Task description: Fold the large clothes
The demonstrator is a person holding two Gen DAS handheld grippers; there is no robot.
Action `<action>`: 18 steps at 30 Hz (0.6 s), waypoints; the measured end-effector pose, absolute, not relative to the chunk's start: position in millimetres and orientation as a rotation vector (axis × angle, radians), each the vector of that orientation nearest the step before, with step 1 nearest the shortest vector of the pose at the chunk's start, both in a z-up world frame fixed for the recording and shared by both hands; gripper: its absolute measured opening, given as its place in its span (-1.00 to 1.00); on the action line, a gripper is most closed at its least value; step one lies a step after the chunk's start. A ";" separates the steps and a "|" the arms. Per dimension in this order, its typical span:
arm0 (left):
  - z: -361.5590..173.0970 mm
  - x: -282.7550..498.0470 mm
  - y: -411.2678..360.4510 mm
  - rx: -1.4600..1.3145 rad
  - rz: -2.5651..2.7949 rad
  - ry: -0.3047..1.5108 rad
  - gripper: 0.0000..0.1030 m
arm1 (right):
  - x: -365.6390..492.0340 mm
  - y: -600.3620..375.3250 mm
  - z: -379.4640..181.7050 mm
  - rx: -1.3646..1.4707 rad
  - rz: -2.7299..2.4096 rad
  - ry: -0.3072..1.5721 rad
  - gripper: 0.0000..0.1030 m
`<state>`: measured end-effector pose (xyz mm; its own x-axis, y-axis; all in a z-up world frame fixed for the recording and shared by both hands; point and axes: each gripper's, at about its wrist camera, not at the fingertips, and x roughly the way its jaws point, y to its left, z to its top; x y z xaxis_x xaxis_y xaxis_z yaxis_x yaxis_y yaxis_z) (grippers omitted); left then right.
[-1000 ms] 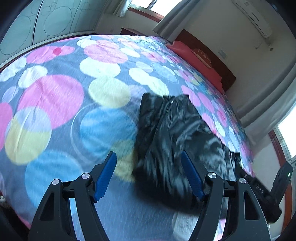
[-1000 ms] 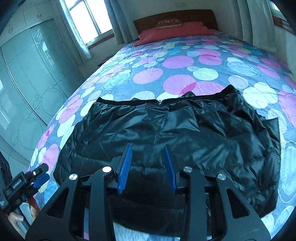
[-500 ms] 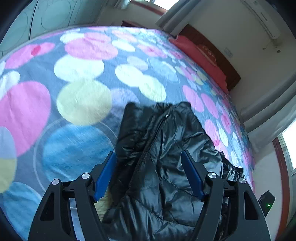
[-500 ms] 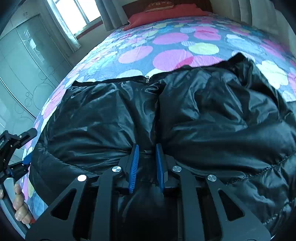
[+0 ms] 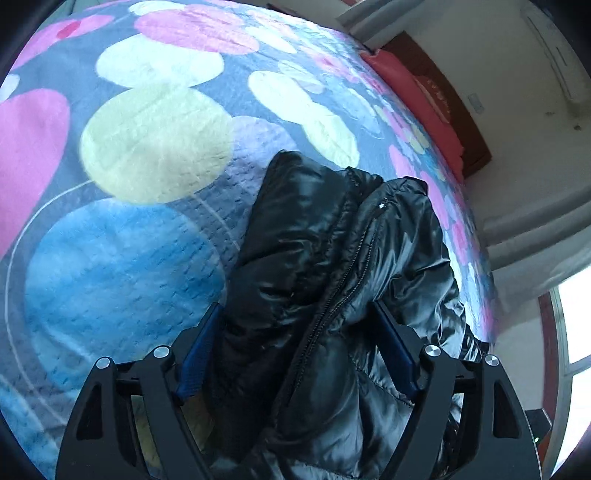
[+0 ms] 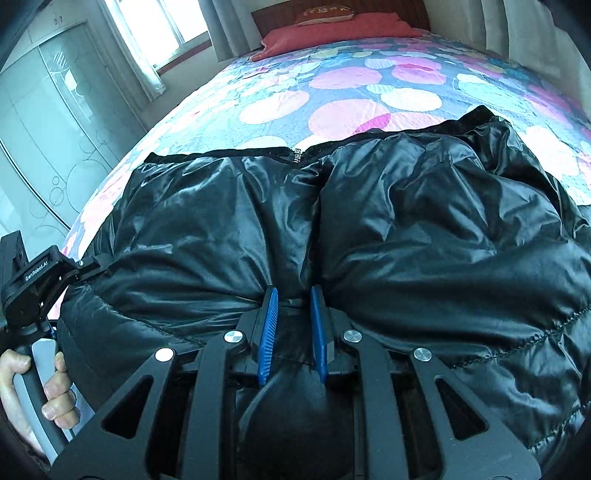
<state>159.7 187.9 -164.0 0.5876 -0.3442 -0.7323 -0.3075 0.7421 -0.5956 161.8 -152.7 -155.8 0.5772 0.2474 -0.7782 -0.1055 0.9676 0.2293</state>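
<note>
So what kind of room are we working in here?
A bedroom, most likely: a bed under a circle-patterned cover, a red pillow against a wooden headboard, and curtained windows.

Jacket's near hem under hand-held gripper
</note>
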 end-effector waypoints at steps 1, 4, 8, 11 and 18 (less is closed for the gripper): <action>-163.6 160.4 185.1 -0.743 -0.036 0.964 0.43 | 161.3 -151.2 -156.3 0.156 0.205 0.932 -0.67; -165.1 160.4 185.1 -0.773 -0.059 0.957 0.10 | 160.6 -147.1 -157.7 0.136 0.197 0.924 -0.67; -151.9 154.6 184.4 -0.788 -0.075 0.918 -0.27 | 160.1 -143.4 -160.1 0.107 0.187 0.916 -0.67; -126.9 143.4 172.6 -0.736 -0.078 0.861 -0.39 | 159.8 -140.7 -162.7 0.084 0.179 0.908 -0.67; -65.6 127.6 128.2 -0.626 -0.160 0.748 -0.46 | 160.8 -143.1 -164.7 0.094 0.185 0.910 -0.67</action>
<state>127.6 128.2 -65.6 0.7302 -0.3507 -0.5863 -0.0807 0.8079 -0.5837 160.8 -143.1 -164.7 0.5991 0.1988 -0.7756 -0.1192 0.9800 0.1592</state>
